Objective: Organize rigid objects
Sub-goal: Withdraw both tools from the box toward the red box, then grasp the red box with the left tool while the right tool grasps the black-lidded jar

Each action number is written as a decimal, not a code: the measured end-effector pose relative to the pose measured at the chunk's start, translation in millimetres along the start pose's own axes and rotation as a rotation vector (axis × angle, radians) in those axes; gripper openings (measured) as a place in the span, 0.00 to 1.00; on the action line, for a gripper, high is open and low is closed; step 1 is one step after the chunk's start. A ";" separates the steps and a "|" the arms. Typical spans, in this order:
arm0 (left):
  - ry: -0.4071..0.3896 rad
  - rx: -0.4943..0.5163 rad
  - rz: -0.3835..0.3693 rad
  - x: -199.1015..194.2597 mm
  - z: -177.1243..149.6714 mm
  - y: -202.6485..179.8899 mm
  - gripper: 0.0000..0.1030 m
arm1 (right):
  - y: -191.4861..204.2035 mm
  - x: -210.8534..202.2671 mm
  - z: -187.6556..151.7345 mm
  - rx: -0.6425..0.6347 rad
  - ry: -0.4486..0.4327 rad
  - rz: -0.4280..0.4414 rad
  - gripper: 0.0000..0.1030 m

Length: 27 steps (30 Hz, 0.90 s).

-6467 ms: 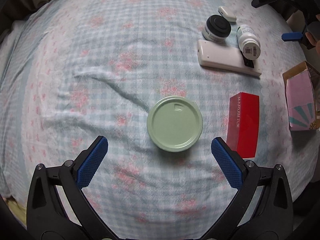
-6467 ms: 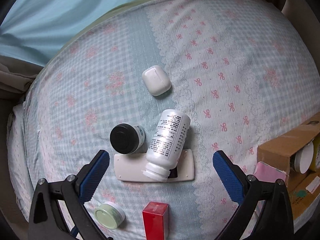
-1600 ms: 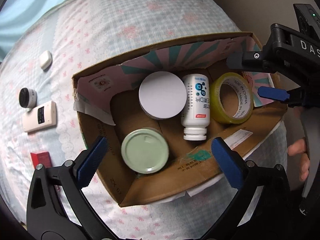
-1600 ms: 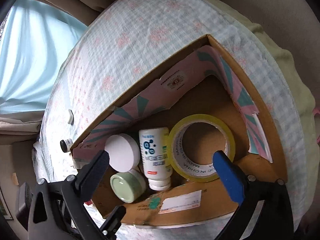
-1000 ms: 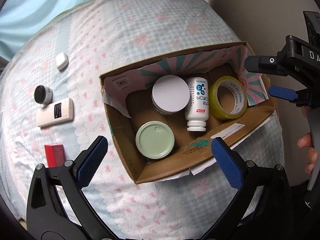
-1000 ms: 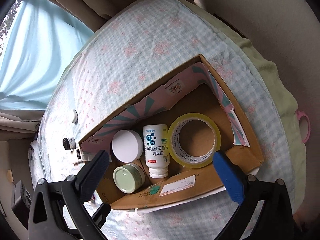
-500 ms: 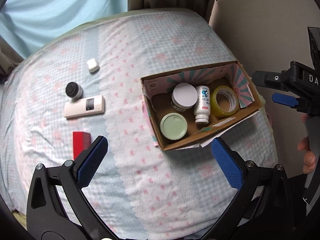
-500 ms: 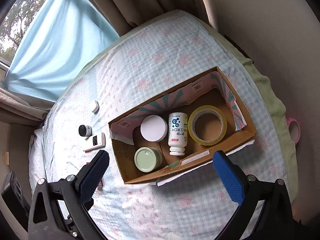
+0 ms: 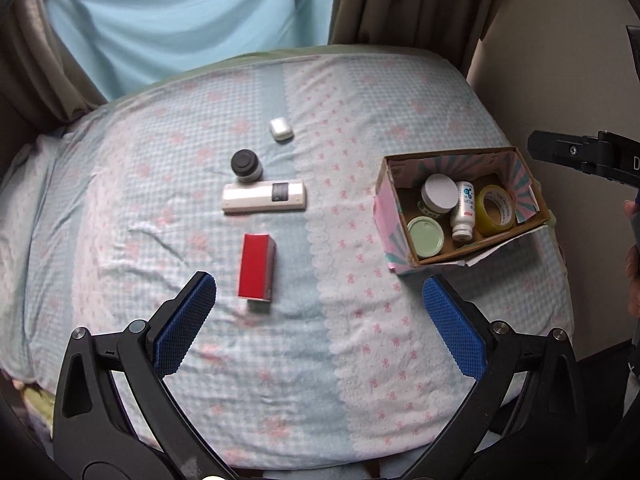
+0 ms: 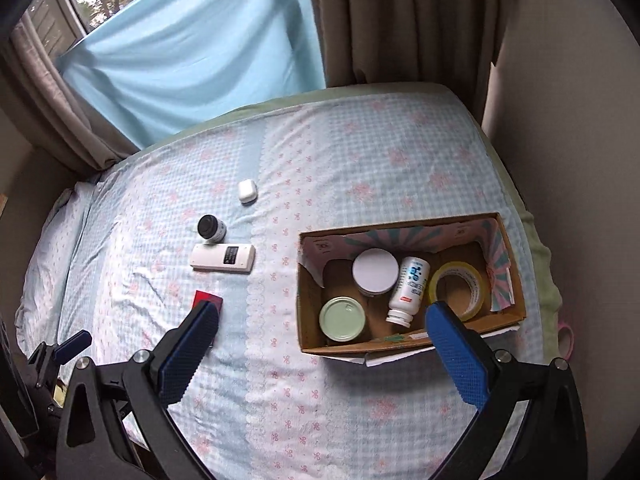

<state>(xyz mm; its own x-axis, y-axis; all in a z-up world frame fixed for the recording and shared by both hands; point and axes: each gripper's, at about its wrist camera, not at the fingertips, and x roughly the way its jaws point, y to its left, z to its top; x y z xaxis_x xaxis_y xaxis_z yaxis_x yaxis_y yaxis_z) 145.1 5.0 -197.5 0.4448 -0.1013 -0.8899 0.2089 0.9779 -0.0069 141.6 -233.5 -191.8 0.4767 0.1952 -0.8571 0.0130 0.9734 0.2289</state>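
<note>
Both grippers empty, jaws wide apart. Left gripper [image 9: 318, 320] is nearer the red box [image 9: 256, 266], at its 11 o'clock, long axis pointing toward 12.

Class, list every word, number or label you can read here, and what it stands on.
"D", cut off at the picture's edge: right gripper.
Tape: print too blurred.
Bottle: label too small.
Remote, red box: nothing readable.
</note>
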 end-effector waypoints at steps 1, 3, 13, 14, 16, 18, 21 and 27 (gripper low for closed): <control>0.000 -0.004 0.004 -3.2 -1.8 6.8 1.00 | 9.8 -0.2 1.6 -0.012 -0.003 0.009 1.00; -0.002 -0.006 0.018 -8.4 -4.4 19.2 1.00 | 30.3 1.6 5.3 -0.040 0.001 0.023 1.00; 0.011 -0.073 0.045 -5.7 -12.0 81.3 1.00 | 125.1 24.4 23.5 -0.264 0.034 0.039 1.00; 0.013 -0.077 0.049 -3.0 -12.0 86.3 1.00 | 131.8 29.0 27.6 -0.275 0.043 0.050 1.00; 0.022 -0.088 0.045 4.4 -10.3 96.4 1.00 | 143.9 39.5 37.4 -0.289 0.058 0.072 1.00; 0.030 -0.099 0.041 13.3 -7.9 105.6 1.00 | 157.7 52.2 48.7 -0.309 0.076 0.077 1.00; 0.054 -0.108 0.047 33.9 -3.5 117.3 1.00 | 176.3 76.6 65.6 -0.340 0.105 0.081 1.00; 0.138 -0.141 0.024 90.6 2.8 133.8 1.00 | 206.7 143.5 94.5 -0.373 0.190 0.112 1.00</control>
<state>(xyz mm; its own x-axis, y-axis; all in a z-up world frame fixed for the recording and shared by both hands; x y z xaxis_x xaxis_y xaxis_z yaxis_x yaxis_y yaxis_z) 215.7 126.1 -277.9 0.3230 -0.0615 -0.9444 0.0713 0.9966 -0.0405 295.7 -15.7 -223.9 0.2861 0.2866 -0.9143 -0.3645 0.9150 0.1727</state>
